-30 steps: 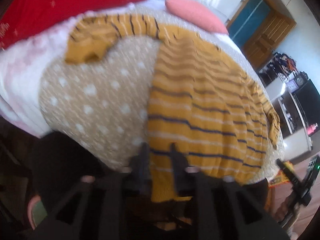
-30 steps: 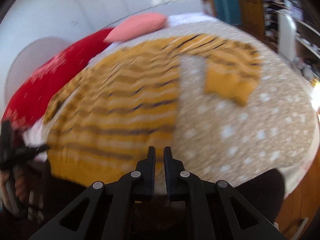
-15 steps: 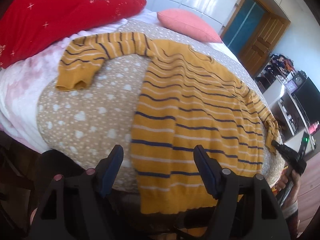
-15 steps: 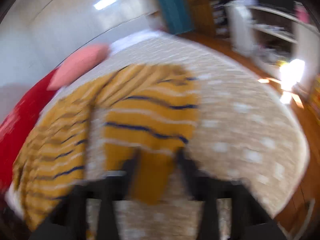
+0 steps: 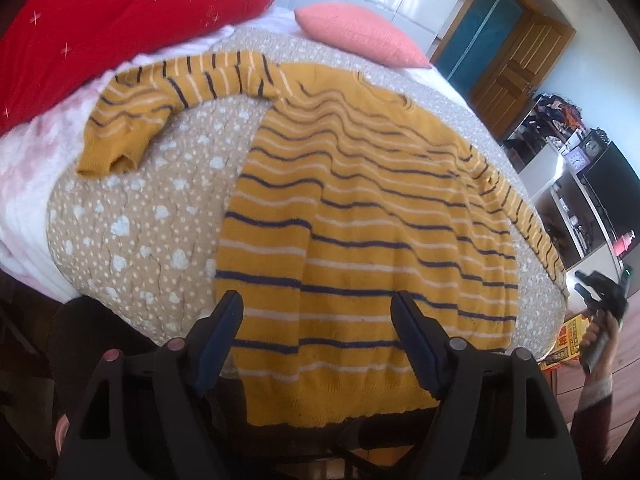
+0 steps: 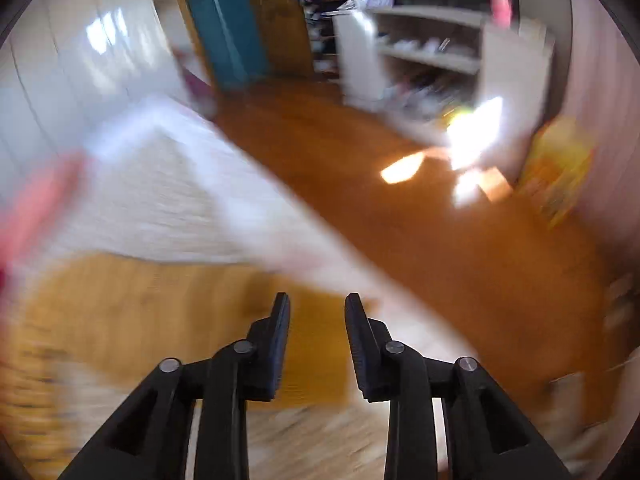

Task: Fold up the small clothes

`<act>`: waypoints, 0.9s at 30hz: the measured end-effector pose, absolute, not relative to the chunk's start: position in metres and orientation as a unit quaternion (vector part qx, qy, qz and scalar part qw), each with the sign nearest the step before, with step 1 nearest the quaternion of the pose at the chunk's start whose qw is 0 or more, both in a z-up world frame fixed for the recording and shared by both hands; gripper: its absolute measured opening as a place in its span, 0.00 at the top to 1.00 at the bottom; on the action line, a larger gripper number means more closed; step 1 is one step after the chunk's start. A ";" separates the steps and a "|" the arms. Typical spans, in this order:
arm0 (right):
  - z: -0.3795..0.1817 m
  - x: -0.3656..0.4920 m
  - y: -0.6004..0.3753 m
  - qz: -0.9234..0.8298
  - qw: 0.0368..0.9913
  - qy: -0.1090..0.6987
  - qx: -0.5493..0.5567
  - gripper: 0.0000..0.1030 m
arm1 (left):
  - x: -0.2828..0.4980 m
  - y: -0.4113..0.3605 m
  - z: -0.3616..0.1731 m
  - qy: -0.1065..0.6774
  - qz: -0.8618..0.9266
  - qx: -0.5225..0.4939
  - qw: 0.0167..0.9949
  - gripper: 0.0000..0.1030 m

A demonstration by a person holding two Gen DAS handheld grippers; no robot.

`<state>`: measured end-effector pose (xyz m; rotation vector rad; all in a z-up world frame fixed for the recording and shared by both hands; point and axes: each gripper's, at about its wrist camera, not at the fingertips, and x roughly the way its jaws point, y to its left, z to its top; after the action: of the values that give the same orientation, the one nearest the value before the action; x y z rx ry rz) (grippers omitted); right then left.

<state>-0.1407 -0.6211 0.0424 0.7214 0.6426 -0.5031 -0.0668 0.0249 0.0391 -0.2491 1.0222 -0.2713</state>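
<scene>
Plainly, the mustard-yellow knitted sweater with navy and white stripes [image 5: 360,216] lies spread flat on the bed's tan quilt dotted with white spots [image 5: 132,224], its hem hanging a little over the near edge of the bed. It looks soft and limp, light enough to lift by a corner, and likely to sag and stretch if taken by one point alone. The ribbed hem, the cuffs and the shoulder seams seem the firmest places to pinch; the knit should grip well, not slip.

Its long axis runs from the hem nearest the left camera up to the neckline at the far side, so the collar points away, toward the salmon-pink pillow [image 5: 356,32]. One sleeve reaches out to the left and bends back down, its cuff resting on the quilt near the big red cushion [image 5: 120,20]; the other sleeve trails down along the right edge of the bed.

The left gripper [image 5: 318,340] hangs over the hem with its fingers spread wide, grasping nothing. The right gripper [image 6: 316,344] shows in a badly blurred view, fingers parted and empty, over a yellow patch that is probably the right sleeve, with the wooden floor [image 6: 440,240] beyond.
</scene>
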 end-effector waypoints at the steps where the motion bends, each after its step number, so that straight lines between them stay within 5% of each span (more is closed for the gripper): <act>1: 0.041 -0.146 -0.613 -0.195 0.861 0.287 0.372 0.57 | -0.065 0.025 0.037 0.492 -0.131 -0.124 0.852 0.27; 4: 0.029 -0.146 -0.585 -0.101 0.860 0.262 0.426 0.49 | -0.061 0.021 0.033 0.505 -0.140 -0.146 0.839 0.27; 12: -0.015 -0.123 -0.554 -0.132 0.824 0.238 0.496 0.48 | -0.063 0.000 0.042 0.499 -0.160 -0.129 0.842 0.27; 19: 0.001 -0.091 -0.570 -0.233 0.844 0.236 0.422 0.48 | -0.024 -0.007 0.052 0.483 -0.160 -0.110 0.854 0.26; 21: 0.008 -0.075 -0.575 -0.252 0.849 0.259 0.386 0.56 | -0.005 -0.014 0.062 0.450 -0.151 -0.088 0.876 0.25; 22: 0.010 -0.069 -0.578 -0.262 0.849 0.273 0.367 0.82 | 0.002 -0.016 0.065 0.438 -0.148 -0.083 0.883 0.24; 23: 0.010 -0.056 -0.581 -0.263 0.850 0.288 0.353 0.94 | 0.013 -0.019 0.069 0.420 -0.145 -0.081 0.892 0.23; 27: 0.035 -0.059 -0.579 -0.262 0.868 0.299 0.297 0.94 | 0.057 -0.023 0.069 0.396 -0.154 -0.100 0.900 0.22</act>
<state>-0.0591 -0.5787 0.0354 0.6211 0.6263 -0.5488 0.0566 -0.0227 0.0689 -0.2073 0.8204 -0.3180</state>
